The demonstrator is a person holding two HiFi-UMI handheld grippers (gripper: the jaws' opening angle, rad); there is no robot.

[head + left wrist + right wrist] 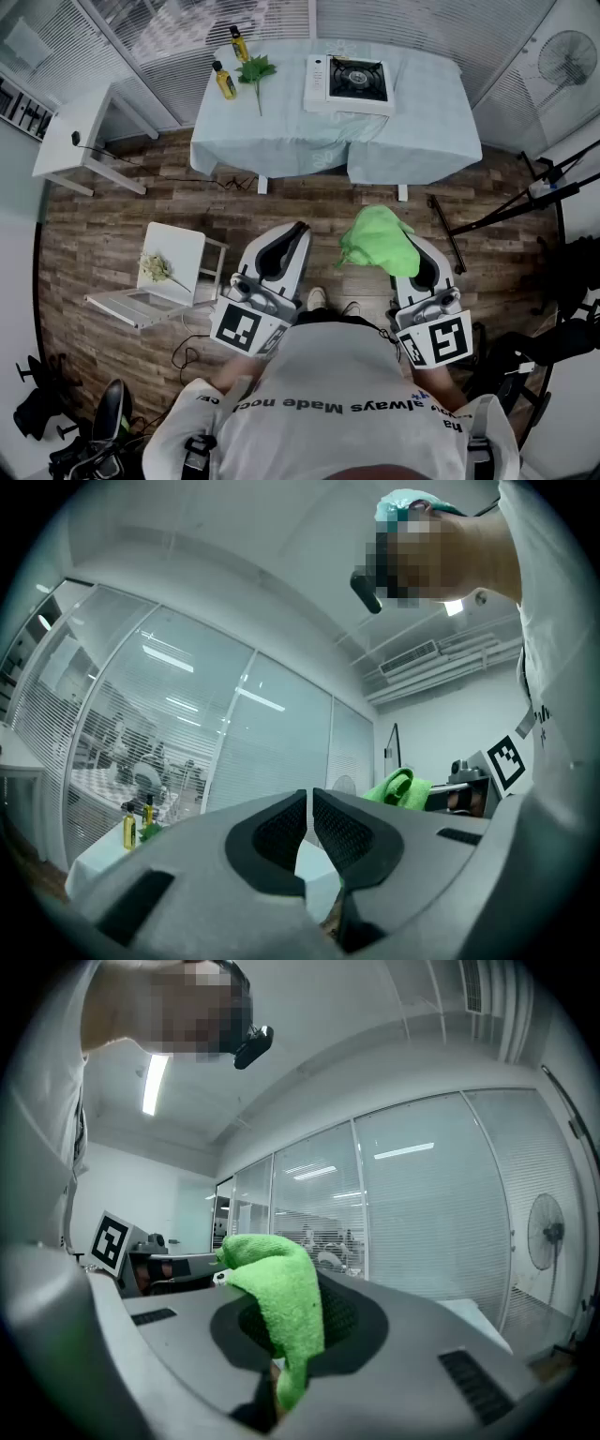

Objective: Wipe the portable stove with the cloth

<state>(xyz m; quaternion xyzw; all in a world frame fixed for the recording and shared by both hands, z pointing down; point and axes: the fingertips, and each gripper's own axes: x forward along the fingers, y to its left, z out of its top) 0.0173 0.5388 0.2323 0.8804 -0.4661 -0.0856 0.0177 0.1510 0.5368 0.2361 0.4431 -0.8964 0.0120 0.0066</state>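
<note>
Clamped bright green terry cloth (281,1283) in right tool (298,1318), hiding pads. Pressed left tool (309,822) together, empty. Noted white-cased portable stove (349,83) far off on tabletop (422,117).

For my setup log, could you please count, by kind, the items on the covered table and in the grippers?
Yellow bottles: 2
Leafy sprig: 1
Portable stove: 1
Green cloth: 1
Total: 5
</note>
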